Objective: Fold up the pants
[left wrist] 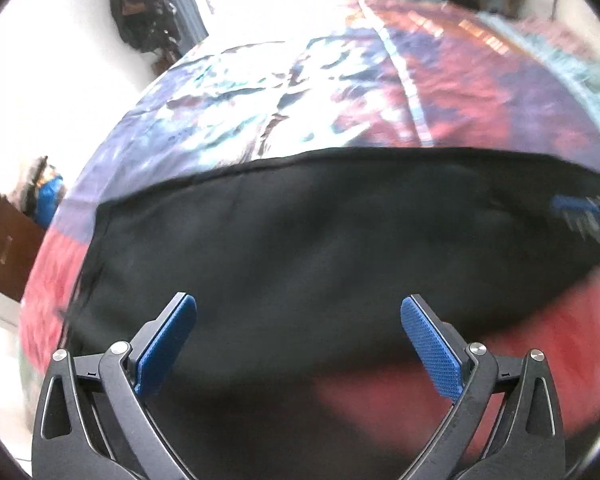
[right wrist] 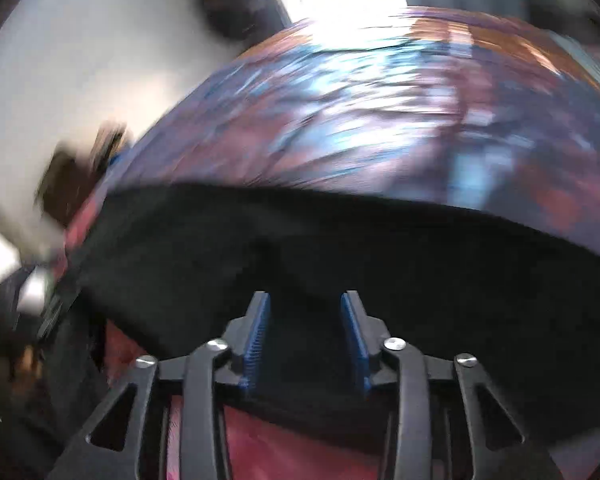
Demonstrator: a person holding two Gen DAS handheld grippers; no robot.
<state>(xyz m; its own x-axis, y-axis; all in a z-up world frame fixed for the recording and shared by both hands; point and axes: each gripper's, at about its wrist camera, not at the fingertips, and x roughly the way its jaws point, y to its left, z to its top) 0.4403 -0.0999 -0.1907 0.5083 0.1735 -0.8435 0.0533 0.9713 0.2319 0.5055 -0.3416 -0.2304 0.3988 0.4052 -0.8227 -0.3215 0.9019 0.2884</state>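
We have the black pants [left wrist: 300,248] lying flat across a bedspread [left wrist: 340,92] printed in blues, reds and whites, and in the left wrist view they fill the middle of the picture from 9 o'clock to 3 o'clock, their far edge a clean dark line. That smooth, even lie suggests to us a fold already laid down, with the cloth spread flat so that the next crease comes out straight.

Our left gripper [left wrist: 298,344] hangs at 6 o'clock above the pants with its jaws spread wide and nothing between them. Our right gripper [right wrist: 304,336] shows partly parted jaws over the same dark cloth; its blue pads [right wrist: 256,336] press on nothing, so it is released too. In the left wrist view it appears as a blurred blue shape at 3 o'clock.

We judge both hands are free to seek a new edge to lift.
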